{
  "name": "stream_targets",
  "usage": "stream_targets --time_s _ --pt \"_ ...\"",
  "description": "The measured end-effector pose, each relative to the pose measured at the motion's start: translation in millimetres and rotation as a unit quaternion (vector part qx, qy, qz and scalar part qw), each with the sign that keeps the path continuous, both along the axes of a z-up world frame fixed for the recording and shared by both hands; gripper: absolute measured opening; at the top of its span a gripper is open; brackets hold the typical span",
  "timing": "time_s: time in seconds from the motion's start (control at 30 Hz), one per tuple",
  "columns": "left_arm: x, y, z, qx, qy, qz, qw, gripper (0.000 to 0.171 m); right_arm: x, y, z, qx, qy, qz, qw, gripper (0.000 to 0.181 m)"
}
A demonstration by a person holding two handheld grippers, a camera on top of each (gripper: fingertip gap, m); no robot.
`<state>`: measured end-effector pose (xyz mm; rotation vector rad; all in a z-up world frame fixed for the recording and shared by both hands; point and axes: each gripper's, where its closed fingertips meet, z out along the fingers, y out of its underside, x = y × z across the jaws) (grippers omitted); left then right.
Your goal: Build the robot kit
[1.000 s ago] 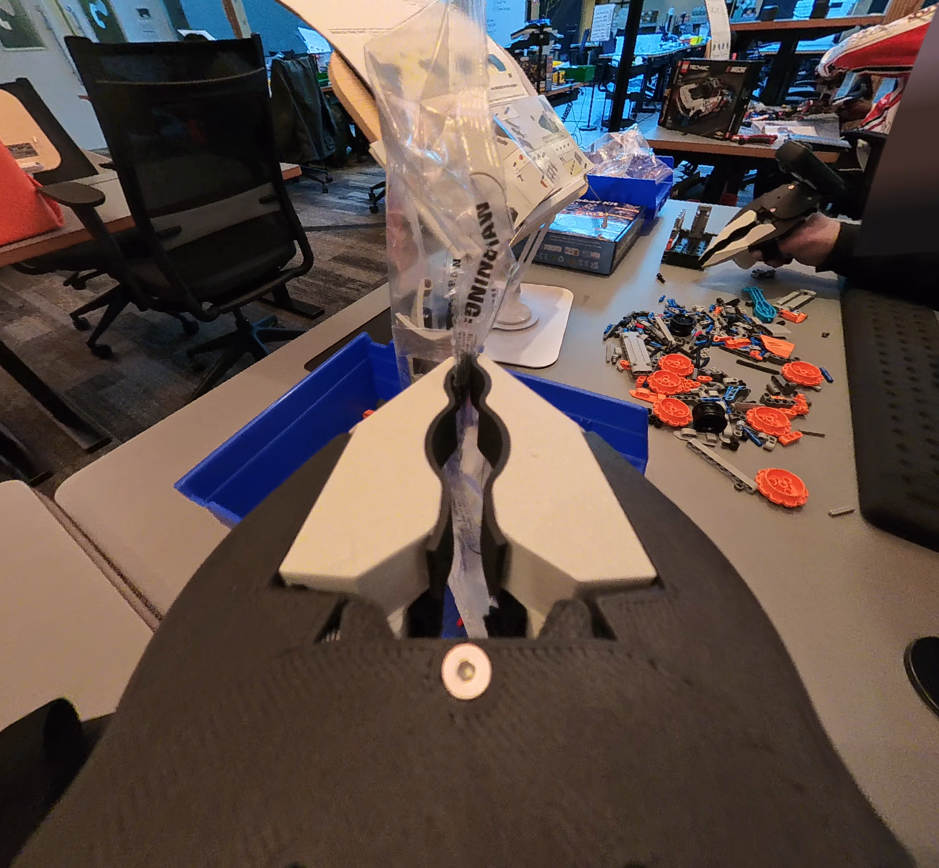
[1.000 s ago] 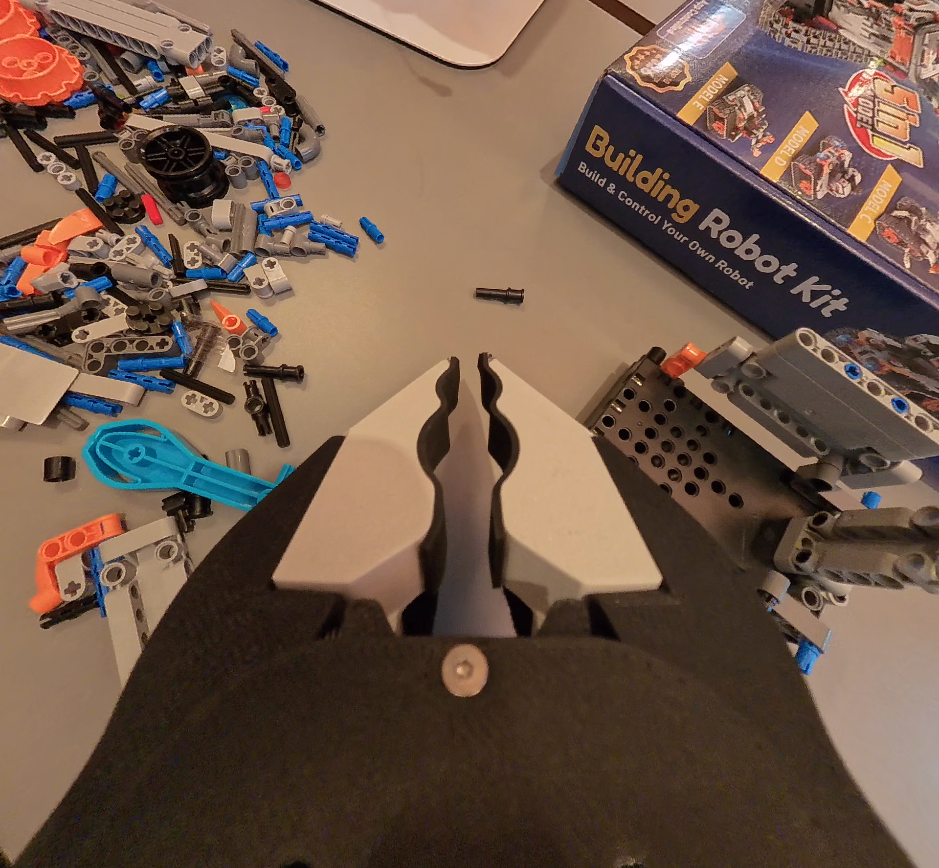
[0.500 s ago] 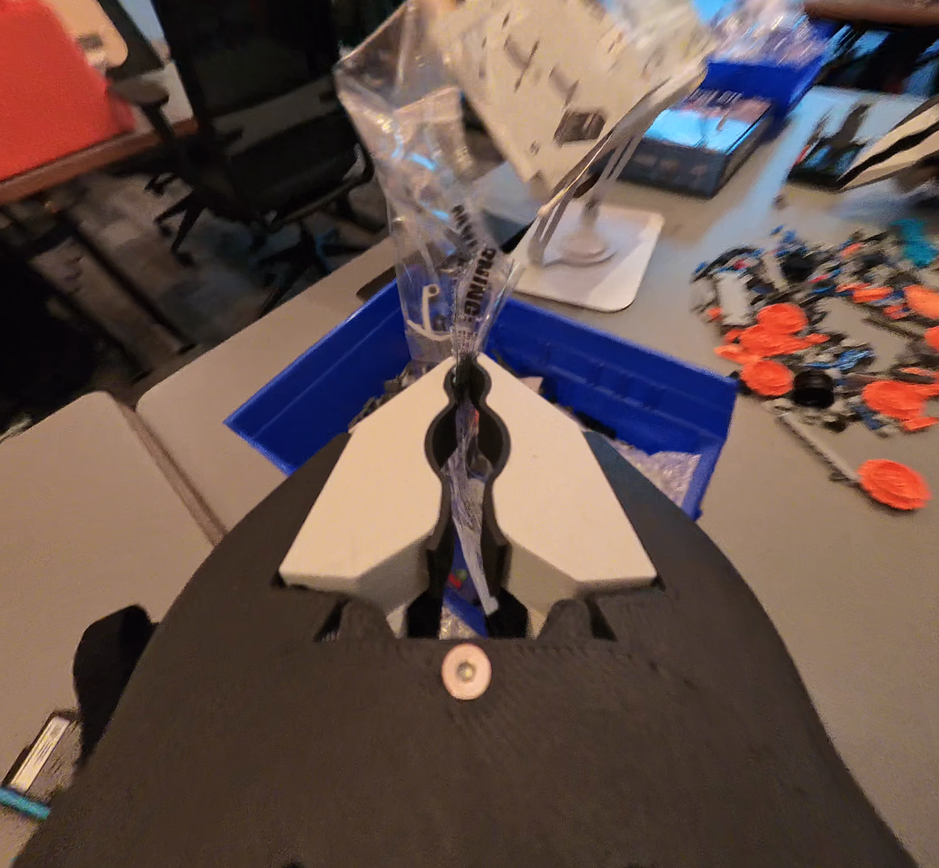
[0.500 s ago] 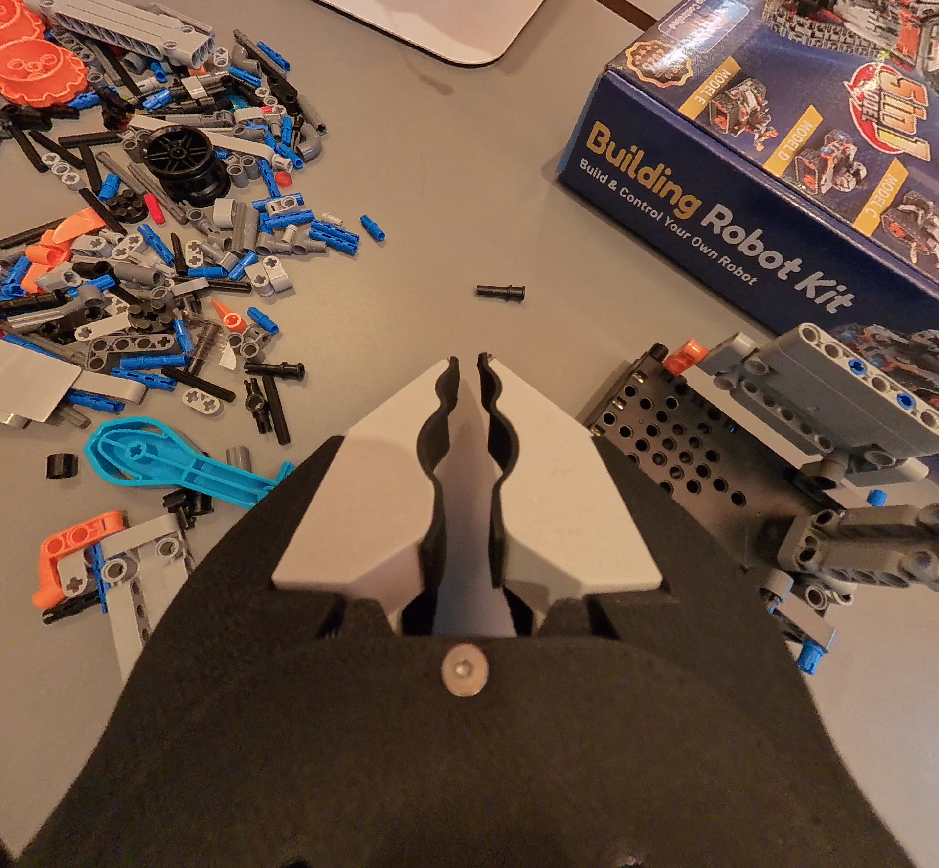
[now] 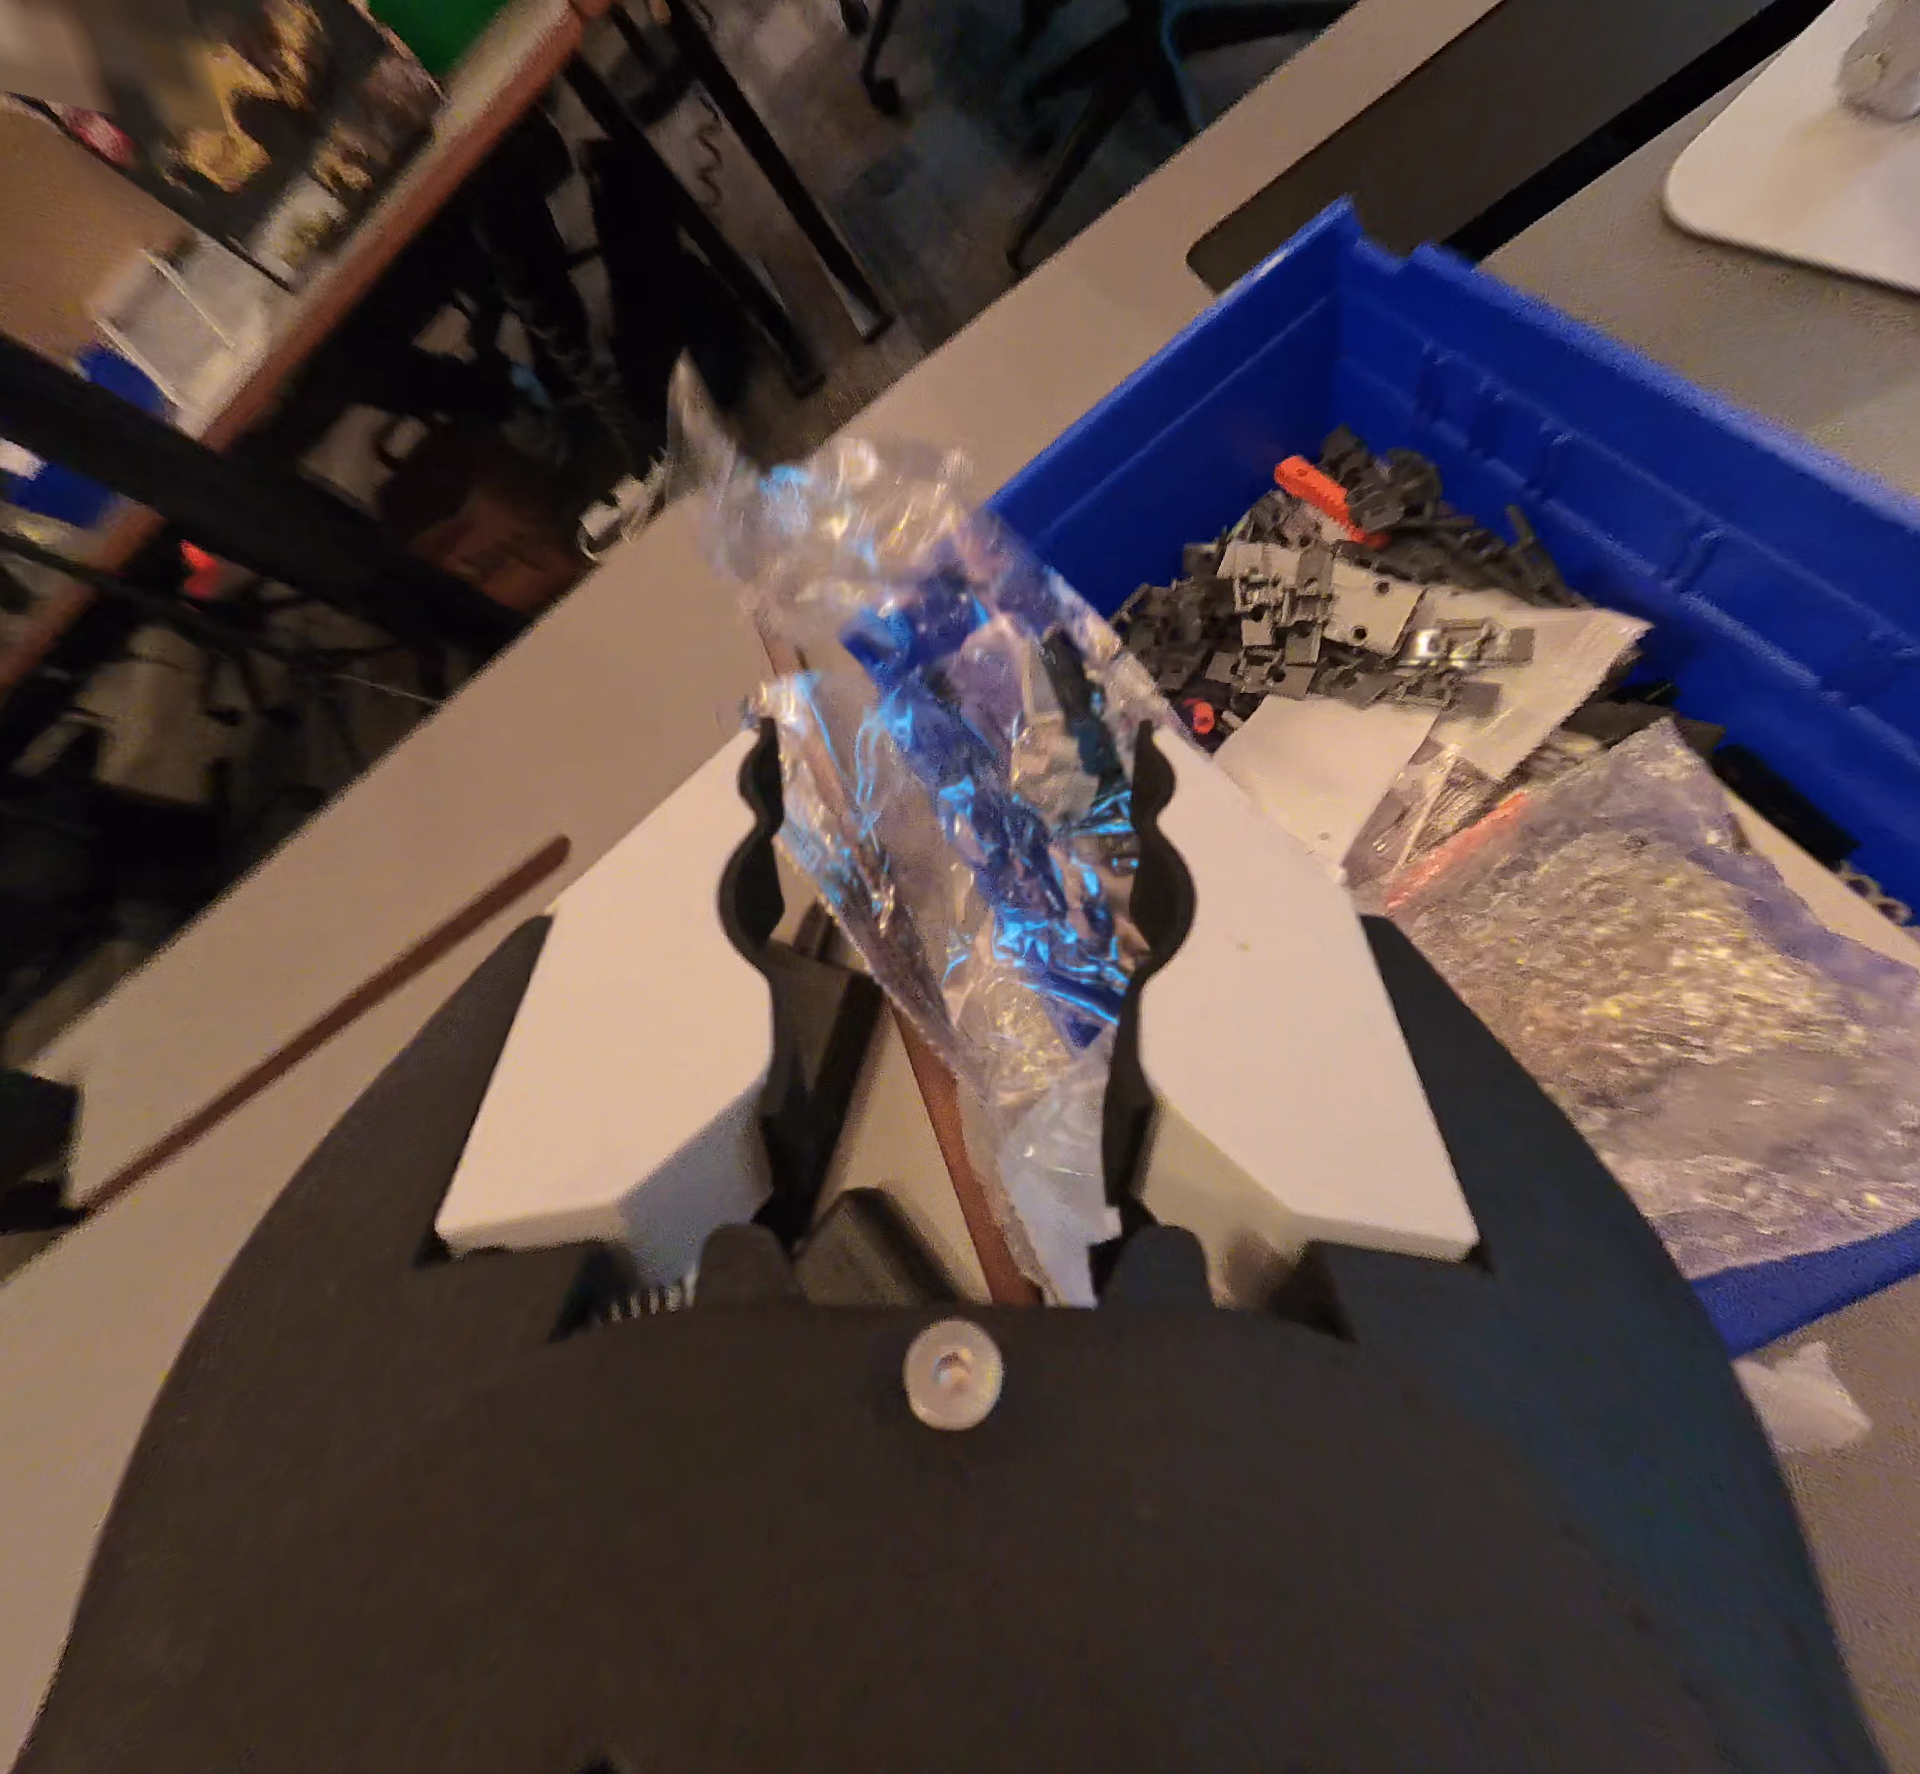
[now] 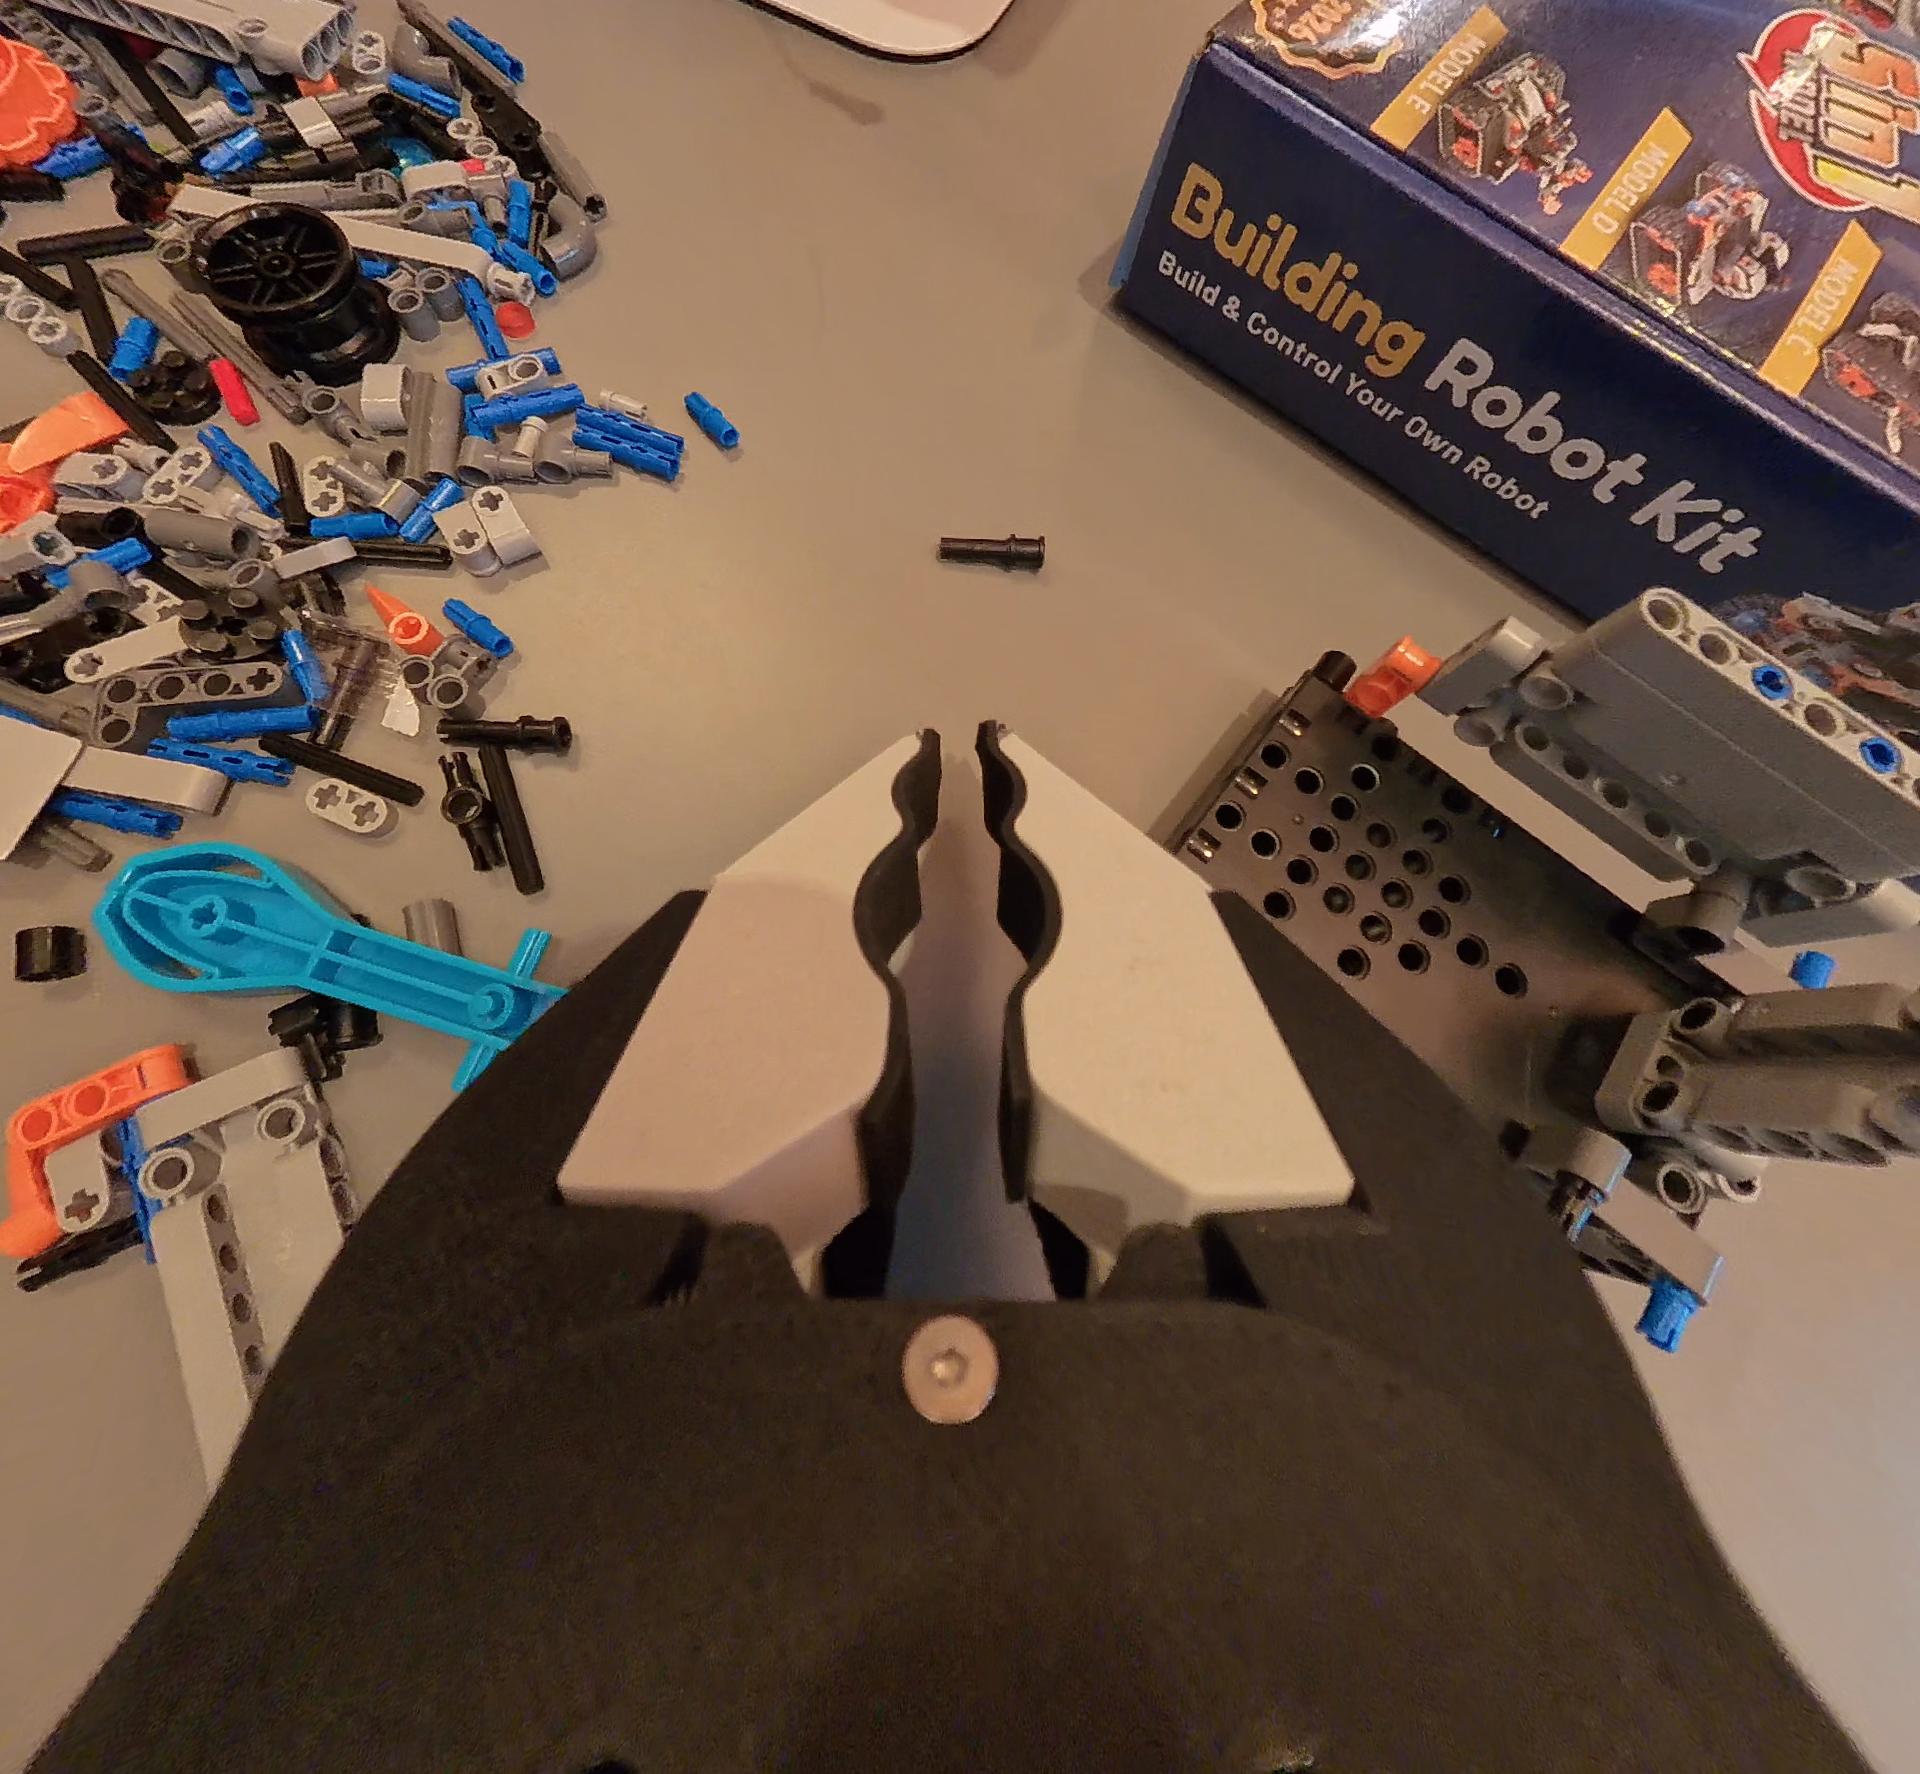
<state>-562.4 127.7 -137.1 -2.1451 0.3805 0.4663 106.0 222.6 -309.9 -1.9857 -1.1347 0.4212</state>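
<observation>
Left gripper [image 5: 945, 737]: jaws wide apart, clear plastic bag [image 5: 935, 737] loose between them. Right gripper [image 6: 958, 737]: jaws nearly closed, empty, near black pin [image 6: 992, 549].

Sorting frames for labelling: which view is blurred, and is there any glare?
Left wrist view: motion-blurred, worst in the background, with glare on the clear plastic bag between the open left gripper. Right wrist view: sharp, with mild sheen on the kit box.
</observation>
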Motion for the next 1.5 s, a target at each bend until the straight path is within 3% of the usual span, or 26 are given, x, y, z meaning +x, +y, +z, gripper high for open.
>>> stream_targets --time_s 0.1,0.17,0.23,0.3,0.4,0.5,0.6,0.73,1.0,1.23,1.43,1.5 --pt "30.3 -6.0 30.0 0.034 0.025 -0.029 0.999 0.069 0.8 1.5 -2.0 -0.001 -0.004 -0.003 1.0 0.005" --pt "61.8 -11.9 29.4 0.008 0.025 -0.077 0.997 0.069 1.4 1.9 -3.2 -0.001 -0.007 -0.005 1.0 0.005" --pt "103.1 -23.1 1.1 -0.073 0.002 -0.147 0.986 0.067 1.9 1.8 -3.5 -0.001 -0.009 -0.005 1.0 0.005" --pt "130.1 -37.4 -49.0 -0.187 0.006 -0.192 0.963 0.069 2.0 1.7 -3.0 -0.001 -0.008 -0.005 1.0 0.005" --pt "133.4 -51.4 -120.7 -0.317 0.049 -0.189 0.928 0.068 1.9 0.7 -2.3 -0.001 -0.006 -0.003 1.0 0.005" --pt "128.5 -48.7 -151.3 -0.341 0.069 -0.167 0.923 0.057 2.1 -0.2 -2.0 -0.003 -0.002 -0.001 1.0 0.005" --pt "125.5 -45.7 -148.6 -0.326 0.064 -0.165 0.928 0.043 2.1 -0.3 -1.8 -0.005 0.001 0.0 1.0 0.005" --pt "121.1 -39.2 -126.2 -0.266 0.027 -0.166 0.949 0.0 2.3 0.0 -1.9 -0.008 0.004 -0.001 1.0 0.005" --pt "83.8 -25.0 -71.3 -0.141 -0.058 -0.121 0.981 0.0 4.2 1.4 -3.6 -0.008 0.001 -0.006 1.0 0.005" --pt "51.4 -25.3 -17.5 -0.03 -0.129 -0.106 0.985 0.0 5.3 3.2 -0.3 0.002 0.002 -0.01 1.0 0.005" --pt "23.6 -31.3 -5.0 -0.004 -0.136 -0.065 0.989 0.0 5.3 3.2 -0.5 0.004 0.0 -0.01 1.0 0.004" --pt "11.6 -32.5 -6.6 -0.006 -0.109 -0.037 0.993 0.0 5.7 3.4 -0.7 0.004 0.0 -0.011 1.0 0.004"
